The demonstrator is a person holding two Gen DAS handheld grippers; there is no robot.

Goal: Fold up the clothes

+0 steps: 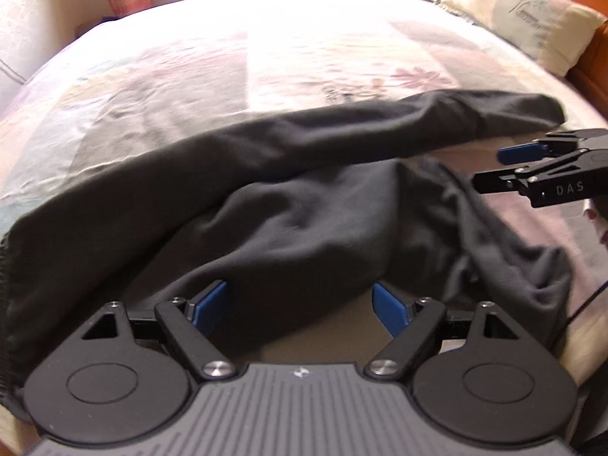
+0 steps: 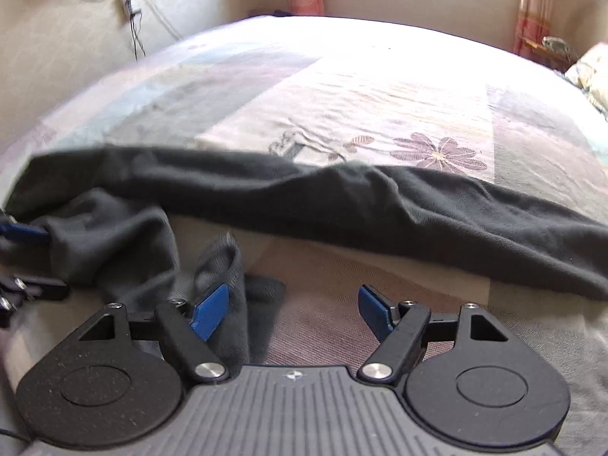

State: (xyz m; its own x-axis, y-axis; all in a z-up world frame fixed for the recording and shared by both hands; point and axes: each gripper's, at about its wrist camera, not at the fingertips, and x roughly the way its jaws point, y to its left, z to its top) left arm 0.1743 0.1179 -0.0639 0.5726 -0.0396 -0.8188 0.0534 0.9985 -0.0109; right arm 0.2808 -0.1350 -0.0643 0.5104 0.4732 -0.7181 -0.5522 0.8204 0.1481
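**Dark trousers lying crumpled on a bed, two open grippers hovering at the near edge**

Nearest the viewer, the left gripper (image 1: 300,306) is hovering with its blue pads spread wide apart, gripping nothing, though a bunched fold of the dark trousers (image 1: 304,205) is sitting between them. The right gripper (image 2: 294,311) is likewise standing apart and empty; a small upright peak of cloth is brushing its left pad (image 2: 209,311).

Just beyond, one trouser leg is lying rumpled in a heap, while the other is stretching in a long band across the floral bedspread (image 2: 380,87). Farther off, a pillow (image 1: 513,11) is resting at the bed's far corner.

The risks — as judgement only: closing on the heap could be catching several layers at once, so a lift would be dragging the whole garment rather than one edge. The cloth touching the right pad could be snagging. The soft fabric is likely sliding on the bedspread, spoiling any crease.
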